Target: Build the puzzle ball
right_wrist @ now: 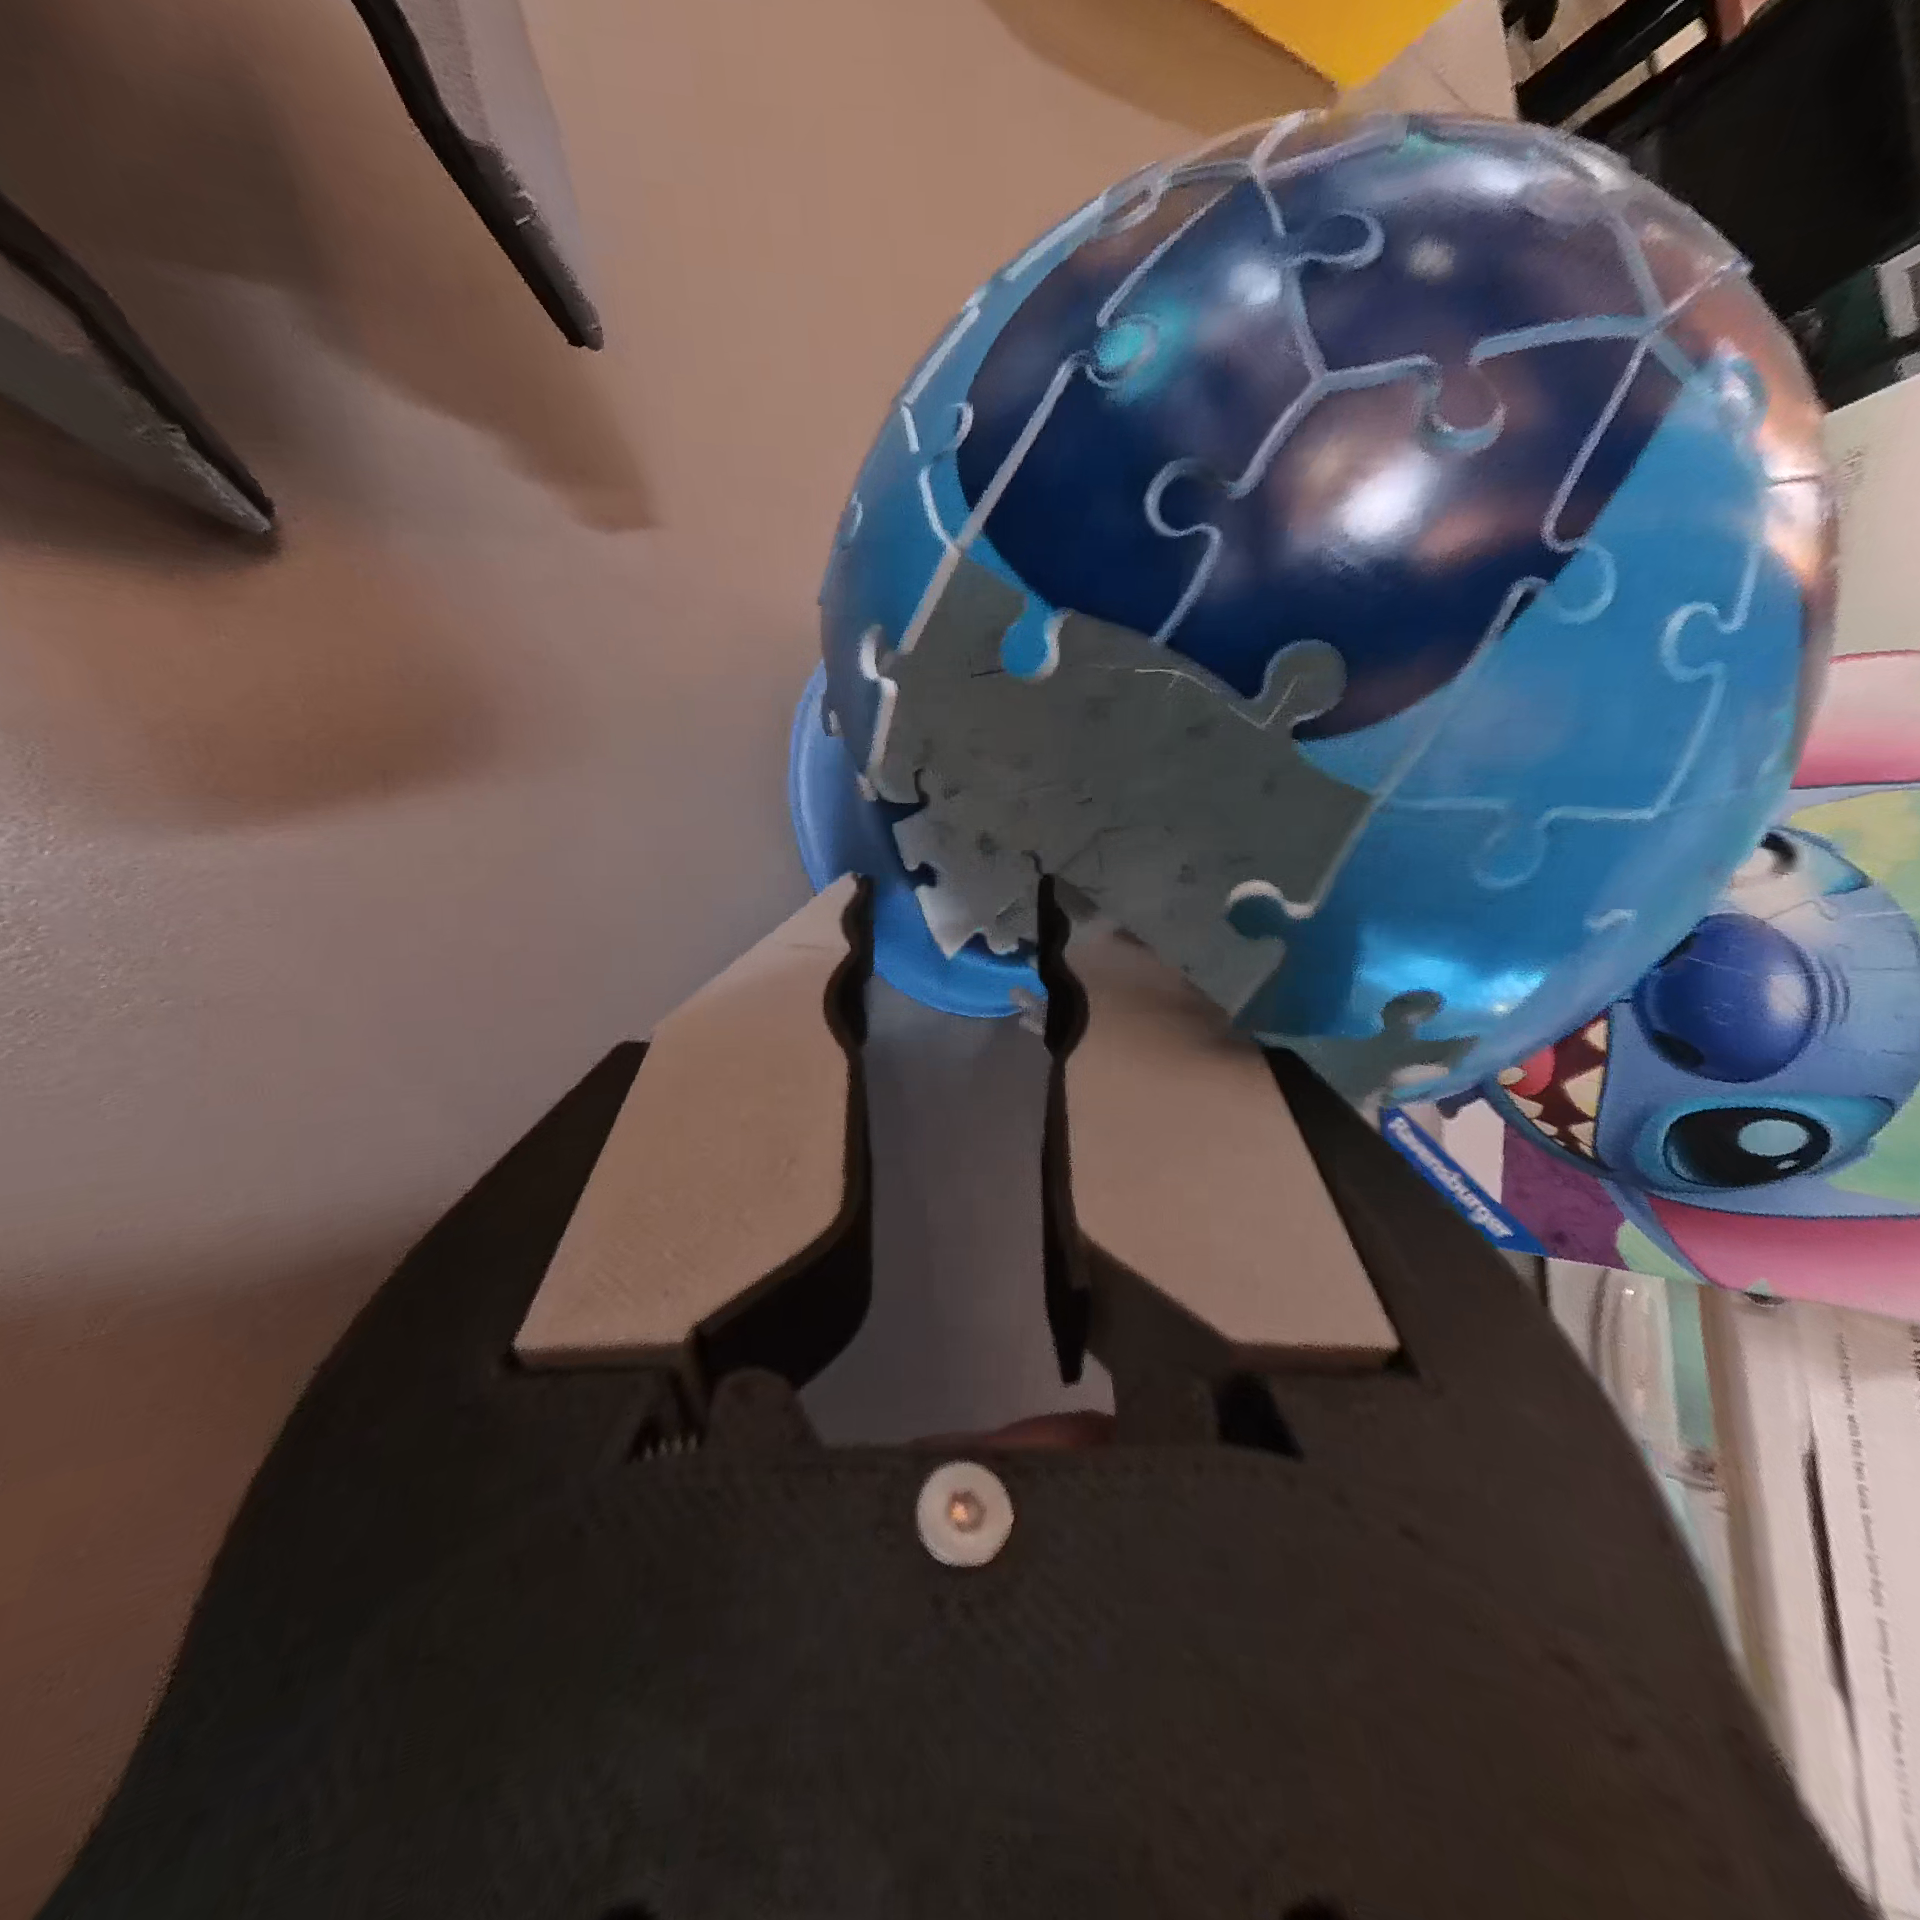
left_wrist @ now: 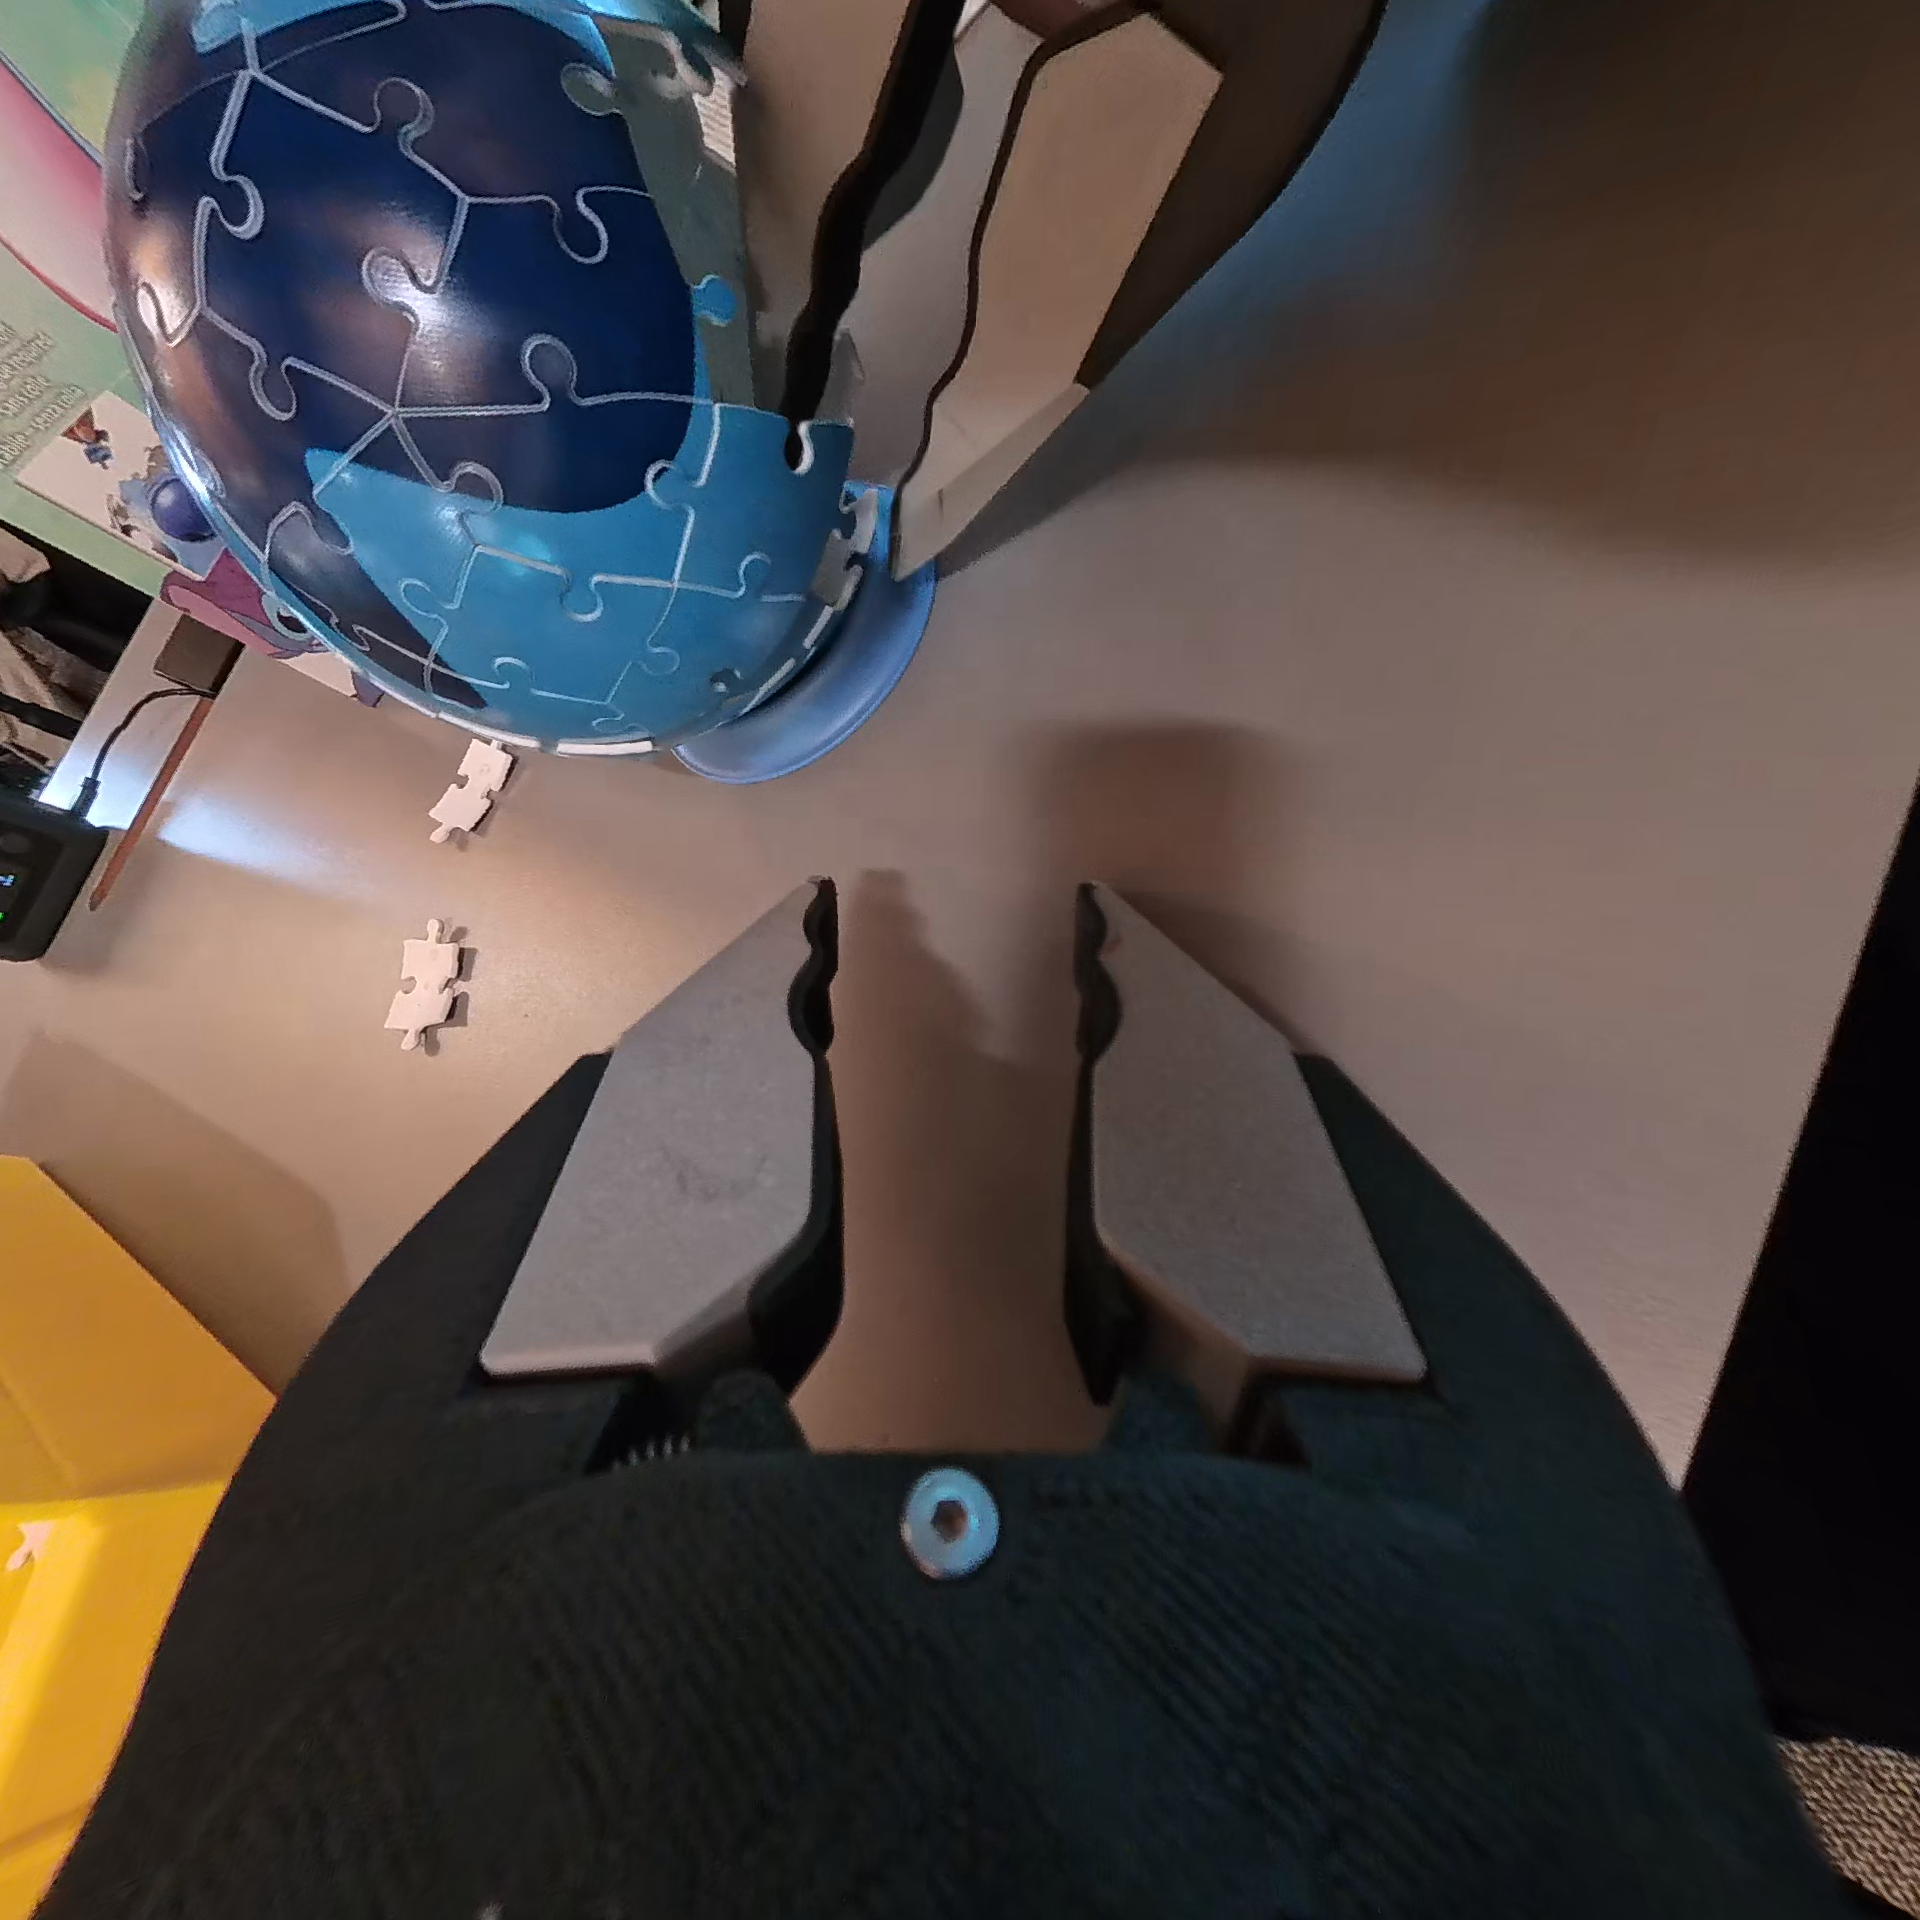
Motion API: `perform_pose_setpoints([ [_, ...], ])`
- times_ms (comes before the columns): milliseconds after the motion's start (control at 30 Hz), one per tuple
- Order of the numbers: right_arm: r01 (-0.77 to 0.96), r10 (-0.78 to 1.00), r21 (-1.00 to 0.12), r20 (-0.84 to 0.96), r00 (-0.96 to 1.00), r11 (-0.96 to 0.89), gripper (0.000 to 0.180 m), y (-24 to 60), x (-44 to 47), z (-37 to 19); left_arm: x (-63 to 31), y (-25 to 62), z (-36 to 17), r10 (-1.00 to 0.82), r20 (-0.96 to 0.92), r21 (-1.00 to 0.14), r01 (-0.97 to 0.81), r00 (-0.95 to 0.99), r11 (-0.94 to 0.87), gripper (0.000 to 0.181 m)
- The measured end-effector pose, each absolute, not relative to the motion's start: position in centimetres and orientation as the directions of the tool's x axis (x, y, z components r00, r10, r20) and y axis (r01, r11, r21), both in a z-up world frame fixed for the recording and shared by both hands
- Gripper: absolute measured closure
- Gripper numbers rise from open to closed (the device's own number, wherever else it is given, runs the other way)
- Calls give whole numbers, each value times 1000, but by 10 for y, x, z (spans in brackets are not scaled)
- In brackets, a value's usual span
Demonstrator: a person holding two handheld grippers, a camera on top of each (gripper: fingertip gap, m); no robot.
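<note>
Judging by its thin interlocked shell, the puzzle ball [left_wrist: 416, 395] is thought light, hollow and fragile; its open rim seems the place for a hold. Glossy dark and light blue, it is seated on a blue stand [left_wrist: 821, 696] on the table [left_wrist: 1351, 727]. The right claw [right_wrist: 951, 883] is spread, one finger inside the gap; the left claw [left_wrist: 956, 904] is released.

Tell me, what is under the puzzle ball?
The puzzle ball sits on a blue ring stand, which rests on the beige table. The ball covers the stand's centre, so whatever is inside the ring is hidden.
</note>
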State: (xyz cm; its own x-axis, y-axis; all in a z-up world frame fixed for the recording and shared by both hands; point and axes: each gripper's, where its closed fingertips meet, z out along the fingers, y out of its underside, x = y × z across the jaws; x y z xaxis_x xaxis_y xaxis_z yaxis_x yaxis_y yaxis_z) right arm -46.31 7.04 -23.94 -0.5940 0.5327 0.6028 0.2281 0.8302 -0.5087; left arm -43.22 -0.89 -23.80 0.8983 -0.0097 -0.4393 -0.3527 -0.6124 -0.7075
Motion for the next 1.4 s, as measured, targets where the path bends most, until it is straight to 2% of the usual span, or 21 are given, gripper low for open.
perform_pose_setpoints([
  [233,166,478,-499,602,-640,851,152,67,-446,-240,-433,-9,-237,-6,-456,-703,-365,890,-610,137],
  [433,112,413,-469,608,-678,876,143,63,-441,-242,-432,-9,-238,-6,-452,-703,-361,892,-613,139],
  [500,125,414,-472,579,-702,872,151,61,-441,-245,-433,-9,-238,-5,-443,-705,-353,896,-615,139],
  [567,143,429,-500,523,-736,854,151,59,-438,-246,-433,-9,-239,-5,-435,-707,-345,901,-617,138],
  [600,149,439,-527,483,-758,837,143,56,-436,-244,-433,-9,-239,-6,-431,-708,-343,902,-617,138],
  [633,155,451,-557,447,-772,816,125,54,-434,-242,-433,-9,-239,-7,-428,-709,-341,904,-618,138],
  [733,107,460,-629,430,-777,770,123,52,-433,-229,-433,-9,-240,-7,-416,-711,-330,909,-620,138],
  [767,70,470,-654,460,-754,753,169,53,-436,-222,-434,-9,-240,-6,-411,-713,-325,912,-622,138],
  [800,31,474,-664,499,-725,747,180,55,-438,-217,-434,-9,-240,-5,-407,-714,-321,913,-622,138],
  [933,-13,470,-586,662,-583,810,180,68,-452,-214,-435,-9,-239,0,-408,-714,-319,913,-623,137],
  [1100,59,406,-441,754,-516,895,180,76,-469,-239,-435,-9,-240,1,-401,-714,-312,916,-626,139],
  [1300,50,433,-471,758,-488,881,180,72,-474,-221,-434,-9,-240,-1,-414,-711,-324,910,-624,140],
  [1400,56,414,-447,764,-495,893,180,72,-477,-221,-434,-9,-241,-2,-403,-713,-316,915,-625,139],
])
